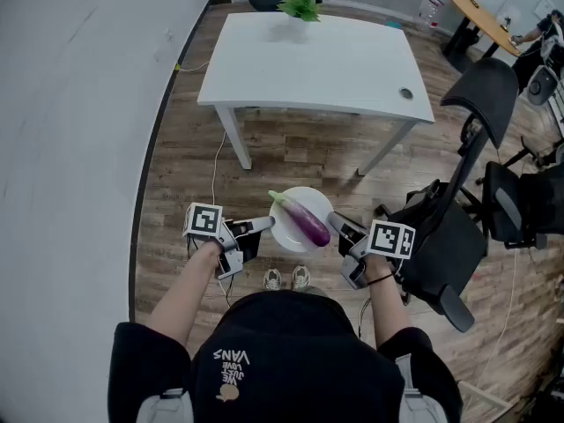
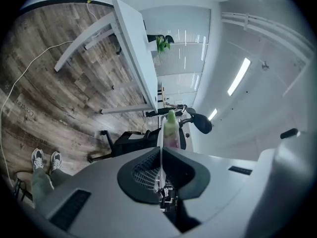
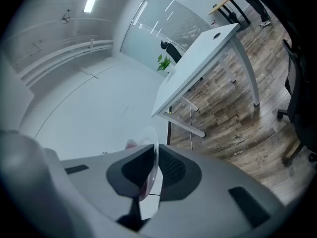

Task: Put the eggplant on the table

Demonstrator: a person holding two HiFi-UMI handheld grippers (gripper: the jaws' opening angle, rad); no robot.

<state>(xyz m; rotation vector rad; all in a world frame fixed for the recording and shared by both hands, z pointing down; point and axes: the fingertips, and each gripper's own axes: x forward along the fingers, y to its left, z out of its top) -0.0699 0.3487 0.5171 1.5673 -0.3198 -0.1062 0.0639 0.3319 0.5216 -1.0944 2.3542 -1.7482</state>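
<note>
both claws sit just ahead of me. my left gripper (image 1: 263, 226) is pinched shut on the left rim of the white plate (image 1: 284, 235), and my right gripper (image 1: 337, 224) is clamped on its right rim. the purple eggplant (image 1: 304, 221) lies across the plate, above the wood floor (image 1: 185, 166). beyond stands the white table (image 1: 317, 69), with a green plant (image 1: 300, 5) at its far edge.
</note>
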